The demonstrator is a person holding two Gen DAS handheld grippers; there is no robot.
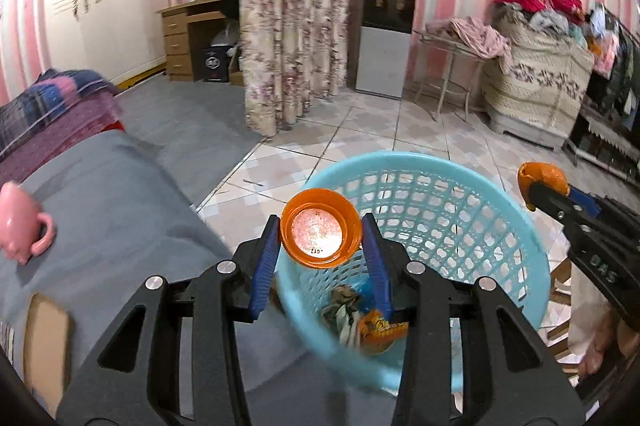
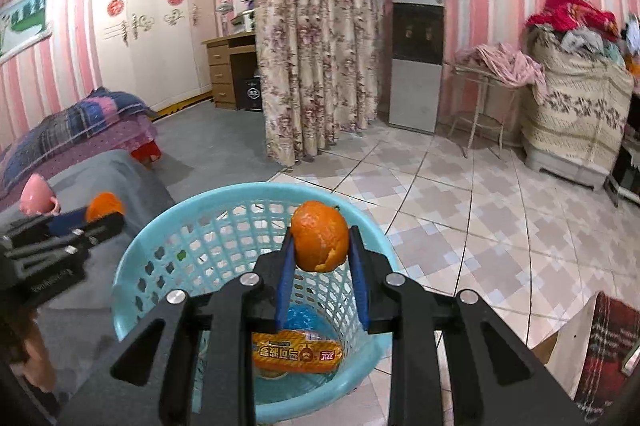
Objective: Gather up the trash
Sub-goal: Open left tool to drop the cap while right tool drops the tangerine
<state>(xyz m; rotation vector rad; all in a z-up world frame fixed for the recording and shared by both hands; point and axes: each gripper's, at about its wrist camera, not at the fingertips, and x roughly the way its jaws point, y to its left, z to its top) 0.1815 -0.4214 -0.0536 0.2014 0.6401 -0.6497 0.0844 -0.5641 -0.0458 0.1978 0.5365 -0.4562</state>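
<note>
My left gripper (image 1: 321, 235) is shut on an orange plastic lid (image 1: 320, 228), its open side facing the camera, held just over the near rim of the light-blue mesh basket (image 1: 508, 222). My right gripper (image 2: 320, 240) is shut on a piece of orange peel (image 2: 320, 236) above the same basket (image 2: 132, 274). Wrappers and a crumpled orange snack packet (image 2: 298, 356) lie at the basket's bottom. In the left wrist view the right gripper with the orange peel (image 1: 542, 182) shows at the right; in the right wrist view the left gripper with the lid (image 2: 105, 206) shows at the left.
A grey-covered surface (image 1: 104, 210) with a pink mug (image 1: 22, 224) lies left of the basket, which stands on a tiled floor (image 2: 460, 210). Further back are a floral curtain (image 1: 292, 38), a water dispenser (image 1: 386, 26), a small stand with cloth (image 1: 472, 38) and a covered pile of clothes (image 1: 540, 74).
</note>
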